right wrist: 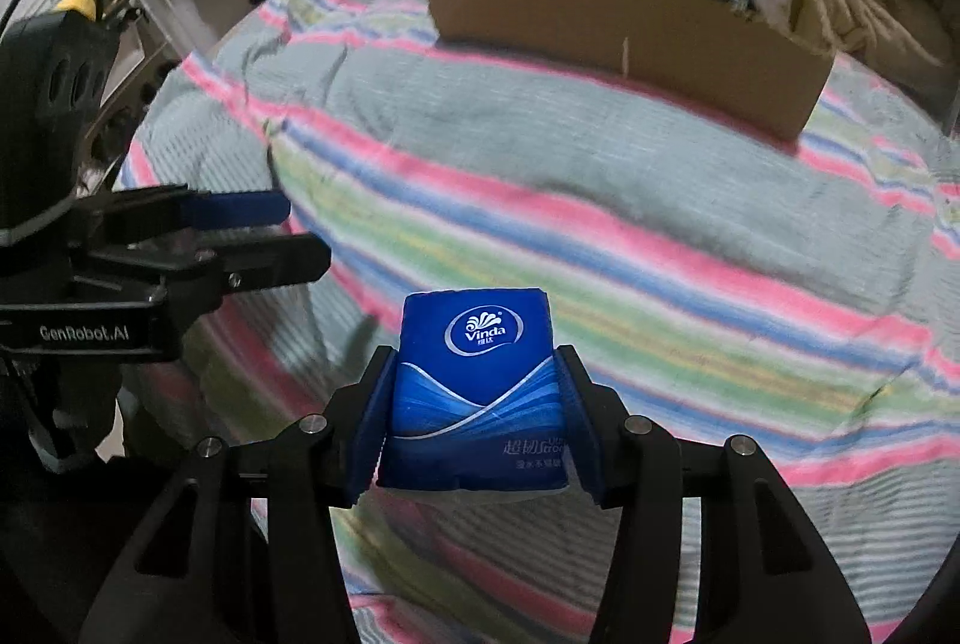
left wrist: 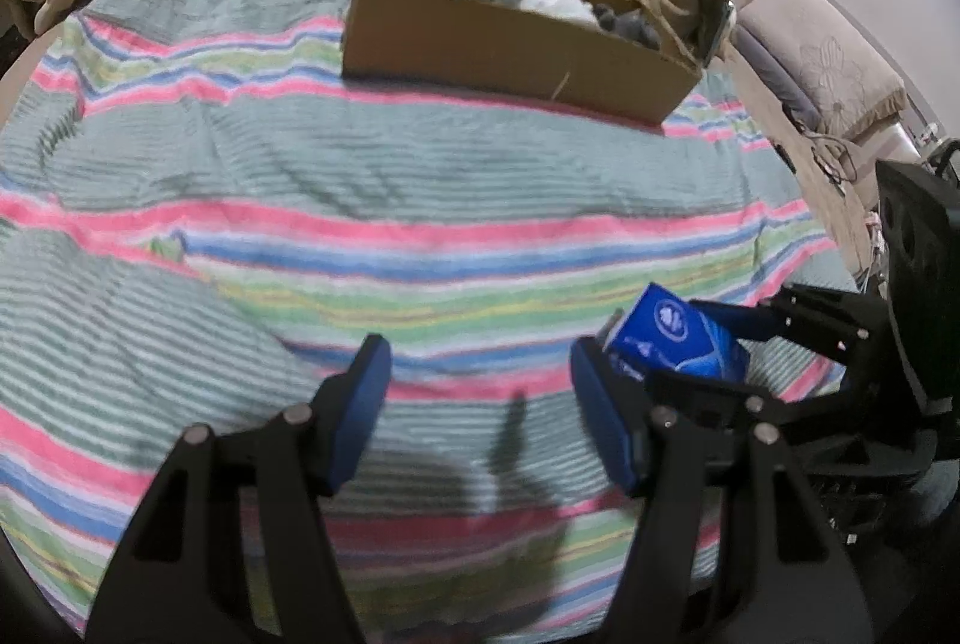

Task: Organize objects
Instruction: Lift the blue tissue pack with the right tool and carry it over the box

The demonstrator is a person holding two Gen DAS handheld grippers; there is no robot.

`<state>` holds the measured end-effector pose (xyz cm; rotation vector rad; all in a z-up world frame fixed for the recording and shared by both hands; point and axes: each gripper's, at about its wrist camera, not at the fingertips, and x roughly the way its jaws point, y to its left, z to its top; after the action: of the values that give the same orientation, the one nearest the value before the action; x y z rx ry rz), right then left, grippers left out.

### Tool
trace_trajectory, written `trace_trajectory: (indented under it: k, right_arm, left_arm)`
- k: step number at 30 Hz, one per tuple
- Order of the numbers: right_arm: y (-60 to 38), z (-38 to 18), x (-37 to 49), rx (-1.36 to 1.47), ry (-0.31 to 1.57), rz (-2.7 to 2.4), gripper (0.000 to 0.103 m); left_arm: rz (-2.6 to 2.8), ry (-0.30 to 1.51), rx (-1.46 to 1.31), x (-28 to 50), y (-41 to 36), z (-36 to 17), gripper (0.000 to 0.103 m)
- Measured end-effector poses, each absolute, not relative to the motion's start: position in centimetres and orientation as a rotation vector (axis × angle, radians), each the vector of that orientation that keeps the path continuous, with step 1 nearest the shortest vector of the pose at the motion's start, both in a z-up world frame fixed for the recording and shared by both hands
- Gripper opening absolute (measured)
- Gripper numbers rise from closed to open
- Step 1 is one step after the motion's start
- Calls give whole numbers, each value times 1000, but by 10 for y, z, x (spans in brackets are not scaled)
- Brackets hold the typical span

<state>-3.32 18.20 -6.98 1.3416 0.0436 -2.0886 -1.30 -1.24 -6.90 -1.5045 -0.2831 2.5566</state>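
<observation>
The right gripper (right wrist: pixel 474 410) clamps a blue tissue pack (right wrist: pixel 474 386) above a striped blanket (right wrist: pixel 600 200). The left gripper (left wrist: pixel 480 392) hangs spread and empty just beside it. A cardboard box (left wrist: pixel 516 50) sits farther back on the blanket.

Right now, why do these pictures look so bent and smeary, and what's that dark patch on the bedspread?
Left wrist view: fisheye bends the striped bedspread; the brown cardboard box is blurred; the open left gripper throws a dark shadow below itself. Right wrist view: the blue Vinda tissue pack in the right gripper is sharp, the bedding behind smeared.
</observation>
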Motion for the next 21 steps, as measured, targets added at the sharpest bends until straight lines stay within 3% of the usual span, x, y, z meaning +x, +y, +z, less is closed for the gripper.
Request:
trace_trajectory:
  k: [21]
  right_arm:
    - [201, -18, -107, 1232, -26, -2221, 55]
  left_arm:
    - [2596, -264, -1424, -71, -13, -33, 64]
